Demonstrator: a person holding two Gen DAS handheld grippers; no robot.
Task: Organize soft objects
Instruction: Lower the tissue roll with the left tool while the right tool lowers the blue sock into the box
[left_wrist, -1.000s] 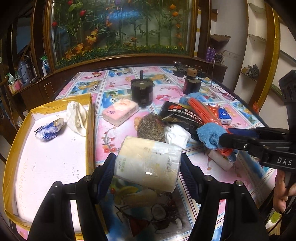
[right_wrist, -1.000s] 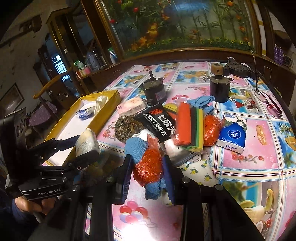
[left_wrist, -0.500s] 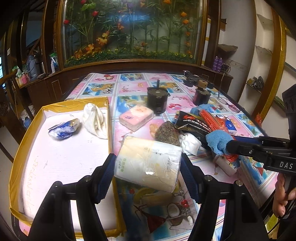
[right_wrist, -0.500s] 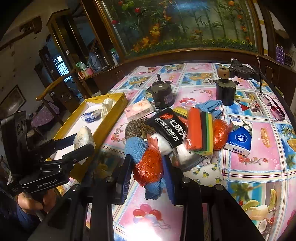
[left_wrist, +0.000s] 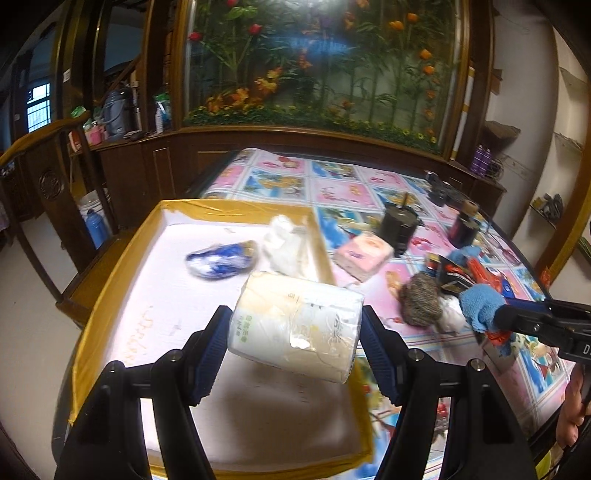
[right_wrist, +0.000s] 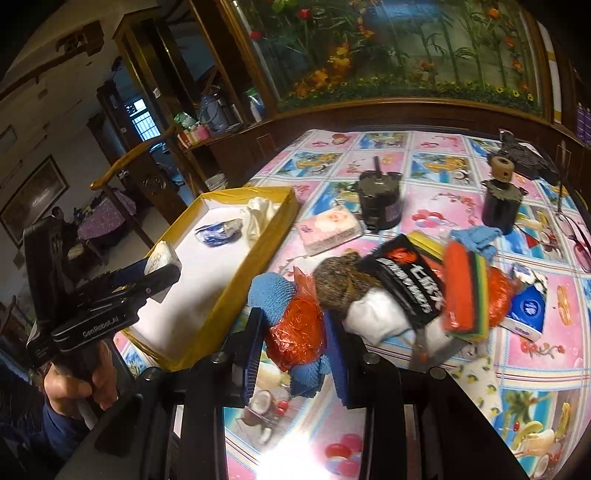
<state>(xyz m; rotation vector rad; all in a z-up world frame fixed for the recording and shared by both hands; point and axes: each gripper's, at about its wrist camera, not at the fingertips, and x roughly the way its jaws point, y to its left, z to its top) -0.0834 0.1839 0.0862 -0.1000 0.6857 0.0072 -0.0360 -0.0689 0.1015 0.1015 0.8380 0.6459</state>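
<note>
The wrapped tissue roll, clamped in the left gripper, hangs above the yellow tray, which contains a blue-white packet and white cloth. The right gripper grips an orange-and-blue bundle above the table.

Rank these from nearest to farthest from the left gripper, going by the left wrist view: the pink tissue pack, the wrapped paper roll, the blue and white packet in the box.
1. Wrapped paper roll: clamped in the left gripper.
2. Blue and white packet: ahead, in the yellow box.
3. Pink tissue pack: farther right, on the tablecloth.
</note>
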